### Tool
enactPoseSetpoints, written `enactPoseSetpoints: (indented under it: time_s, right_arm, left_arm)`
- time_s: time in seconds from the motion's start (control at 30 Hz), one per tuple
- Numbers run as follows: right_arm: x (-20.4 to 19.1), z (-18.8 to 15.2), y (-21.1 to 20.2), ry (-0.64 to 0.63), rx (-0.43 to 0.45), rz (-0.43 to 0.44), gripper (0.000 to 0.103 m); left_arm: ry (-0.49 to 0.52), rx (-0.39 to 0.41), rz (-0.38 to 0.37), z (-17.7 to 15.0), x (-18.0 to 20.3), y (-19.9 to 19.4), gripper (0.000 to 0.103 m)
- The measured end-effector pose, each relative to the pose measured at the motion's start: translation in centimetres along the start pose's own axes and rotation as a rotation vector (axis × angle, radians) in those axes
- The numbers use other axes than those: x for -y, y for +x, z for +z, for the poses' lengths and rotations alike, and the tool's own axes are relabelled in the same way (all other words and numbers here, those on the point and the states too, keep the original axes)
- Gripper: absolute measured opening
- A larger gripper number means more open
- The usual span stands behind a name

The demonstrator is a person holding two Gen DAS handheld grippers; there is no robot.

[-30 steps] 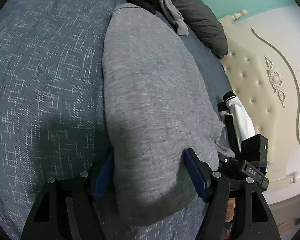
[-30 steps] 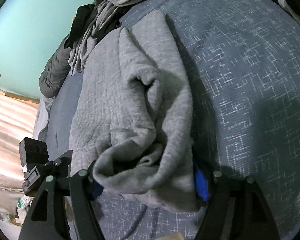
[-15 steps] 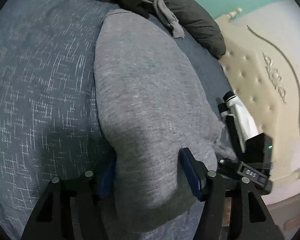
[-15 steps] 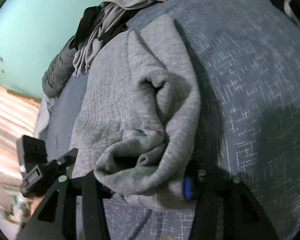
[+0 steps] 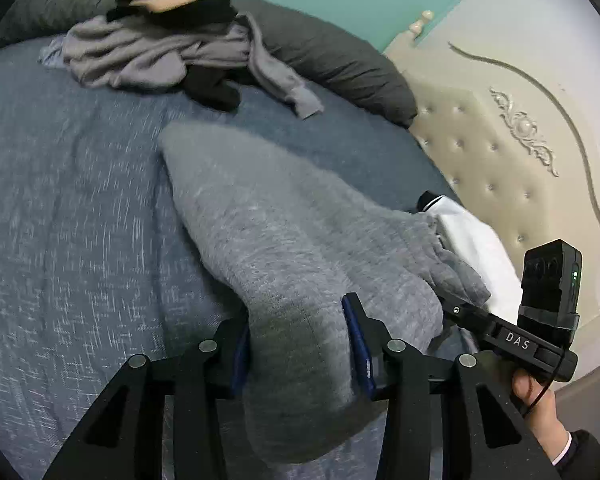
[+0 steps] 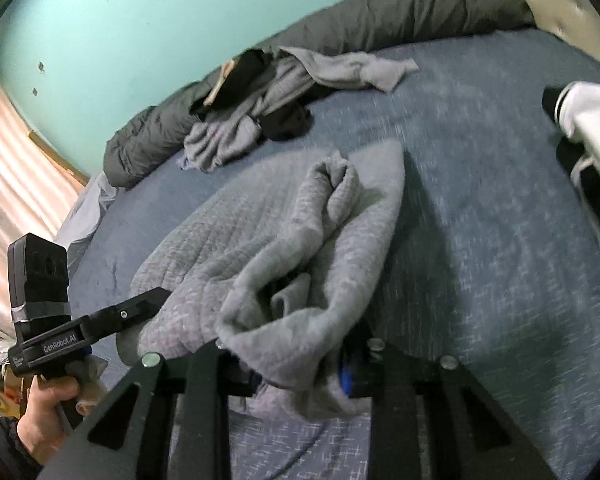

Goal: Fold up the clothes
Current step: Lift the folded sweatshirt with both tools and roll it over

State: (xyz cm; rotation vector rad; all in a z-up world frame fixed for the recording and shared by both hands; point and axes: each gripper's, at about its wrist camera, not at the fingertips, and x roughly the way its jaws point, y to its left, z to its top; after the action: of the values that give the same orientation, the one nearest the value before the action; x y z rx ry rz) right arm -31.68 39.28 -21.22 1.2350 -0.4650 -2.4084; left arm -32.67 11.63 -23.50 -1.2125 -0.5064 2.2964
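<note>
- Grey knit sweatshirt (image 5: 284, 240) lies partly folded on the blue bedspread (image 5: 68, 220); its near edge is bunched and raised off the bed between my two grippers.
- My left gripper (image 5: 300, 344) has just been closing its fingers and is clamped on one near corner of the sweatshirt.
- My right gripper (image 6: 296, 364) has also just been closing; its fingers pinch the other corner, with a loose sleeve rolled on top.
- I judge the fold only half done: this near edge has yet to be carried over to the far one.
- Left to do: a crumpled clothes pile (image 6: 252, 120) by the dark pillow (image 5: 340, 64), plus a white garment (image 6: 596, 116) near the headboard (image 5: 500, 140).
</note>
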Motion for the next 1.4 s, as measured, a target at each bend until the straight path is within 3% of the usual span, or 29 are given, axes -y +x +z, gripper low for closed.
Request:
enactPoseSetpoints:
  time_s: [0.8, 1.17, 1.4]
  right_arm:
    - [-3.6, 4.4, -13.5, -0.111, 0.155, -0.028, 0.027]
    - [-2.6, 7.2, -21.3, -0.147, 0.238, -0.055, 0.026]
    - [0.5, 10.0, -25.9, -0.157, 0.280, -0.098, 0.026]
  left_arm:
    - [0.135, 0.100, -0.057, 2.9, 11.7, -6.9, 0.044]
    - [0.200, 0.147, -0.109, 5.2, 19.6, -8.2, 0.044]
    - [0.227, 0.148, -0.143, 7.4, 25.6, -6.5, 0.044]
